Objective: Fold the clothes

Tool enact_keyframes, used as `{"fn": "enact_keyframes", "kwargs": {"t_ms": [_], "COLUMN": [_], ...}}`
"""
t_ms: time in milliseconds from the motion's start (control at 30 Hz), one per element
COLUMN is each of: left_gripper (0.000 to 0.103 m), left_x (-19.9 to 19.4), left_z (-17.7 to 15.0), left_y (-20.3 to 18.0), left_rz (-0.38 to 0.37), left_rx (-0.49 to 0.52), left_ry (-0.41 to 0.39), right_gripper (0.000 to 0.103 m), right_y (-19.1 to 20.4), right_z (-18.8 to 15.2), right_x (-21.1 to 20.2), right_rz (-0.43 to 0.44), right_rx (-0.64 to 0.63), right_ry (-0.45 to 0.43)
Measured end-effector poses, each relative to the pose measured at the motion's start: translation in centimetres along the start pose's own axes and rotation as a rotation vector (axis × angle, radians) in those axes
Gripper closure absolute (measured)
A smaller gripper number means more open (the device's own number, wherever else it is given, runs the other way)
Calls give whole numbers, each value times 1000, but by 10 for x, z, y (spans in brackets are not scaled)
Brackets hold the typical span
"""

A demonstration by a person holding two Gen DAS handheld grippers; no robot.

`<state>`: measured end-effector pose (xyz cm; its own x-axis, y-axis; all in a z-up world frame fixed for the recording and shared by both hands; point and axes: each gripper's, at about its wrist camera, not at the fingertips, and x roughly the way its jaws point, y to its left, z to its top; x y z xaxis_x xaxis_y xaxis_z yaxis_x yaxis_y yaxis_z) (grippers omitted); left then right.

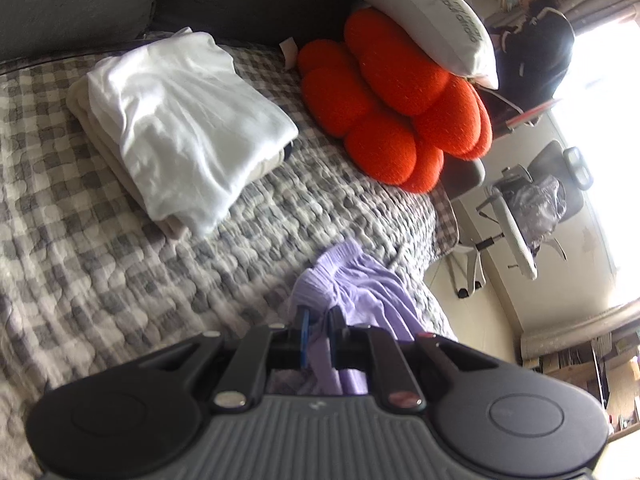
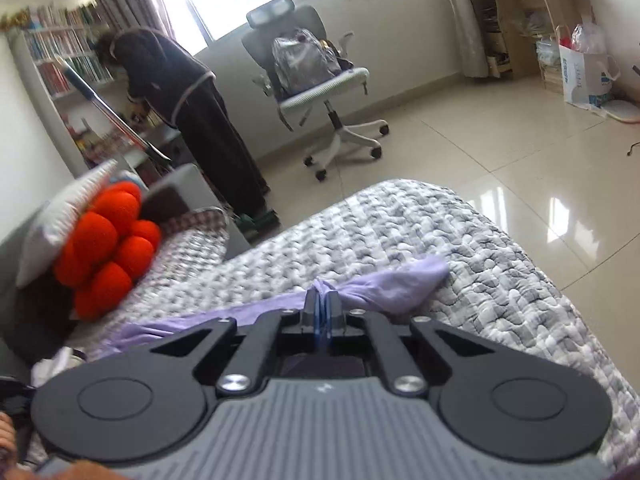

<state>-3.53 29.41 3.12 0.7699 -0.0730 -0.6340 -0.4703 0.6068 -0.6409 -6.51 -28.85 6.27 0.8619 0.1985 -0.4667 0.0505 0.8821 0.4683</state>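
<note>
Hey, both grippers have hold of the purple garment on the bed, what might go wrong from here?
Three risks, as I judge them:
1. The left gripper holds the lavender garment with a visible gap between its fingers, so the cloth may slip out.
2. The right gripper pinches only a bunched bit of it, which may fold in creases.
3. The garment lies near the edge of the checked quilt, so a loose end could slide toward the floor.

Bed with grey-white checked quilted cover [image 1: 120, 248]. Stack of folded white and beige clothes [image 1: 180, 120] toward its head; orange bobbled knit cushion [image 1: 392, 112] beside; crumpled lilac garment [image 1: 360, 280] near side edge.
</note>
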Motion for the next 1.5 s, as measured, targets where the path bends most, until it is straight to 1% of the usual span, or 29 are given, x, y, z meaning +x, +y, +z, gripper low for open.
{"fn": "enact_keyframes", "kwargs": {"t_ms": [67,167,233,300,333,367,533,567,600,700,733,767,1033,1133,1233,1300,1333,1400,1500], "left_gripper": [93,93,93,93,93,93,93,93,93,93,93,93,93,93,93,93,93,93,93], "left_x": [-4,-1,4,8,10,12,16,17,18,18,18,18,19,20,23,22,22,22,24], "left_z": [-3,-4,-3,-1,0,1,3,4,4,4,4,4,5,4,3,4,4,4,3], "left_y": [0,-3,0,6,9,11,13,12,11,11,11,11,11,9,9,9,9,9,7], "left_rz": [-4,36,62,79,88,91,95,94,94,95,95,95,98,103,117,118,117,119,128], "left_rx": [-7,3,-3,-14,-19,-23,-18,-14,-14,-16,-17,-18,-24,-17,-15,-16,-16,-12,-4], "left_ry": [-9,-22,-17,-9,-5,-4,-22,-25,-25,-24,-24,-24,-21,-28,-25,-28,-31,-34,-34], "right_gripper": [100,99,97,89,88,88,87,85,83,72,65,61,61,60,60,60,60,60,54], "right_y": [8,23,24,18,15,14,17,18,18,10,5,-1,-45,-56,-60,-65,-67,-66,-56], "right_z": [6,14,16,9,5,2,-6,-8,-7,-1,-1,0,4,3,-4,-8,-10,-12,-14], "right_x": [-17,-12,20,68,94,109,153,162,164,152,146,139,89,83,86,82,79,71,66], "right_rz": [31,-7,-79,-166,-211,-229,-241,-243,-248,-264,-267,-270,-295,-254,-234,-199,-160,-52,96], "right_rx": [-19,-66,-96,-151,-182,-210,-347,-375,-389,-406,-404,-402,-382,-375,-439,-467,-473,-479,-492], "right_ry": [-8,28,95,200,255,277,278,278,272,233,220,207,105,143,199,218,225,240,276]}}
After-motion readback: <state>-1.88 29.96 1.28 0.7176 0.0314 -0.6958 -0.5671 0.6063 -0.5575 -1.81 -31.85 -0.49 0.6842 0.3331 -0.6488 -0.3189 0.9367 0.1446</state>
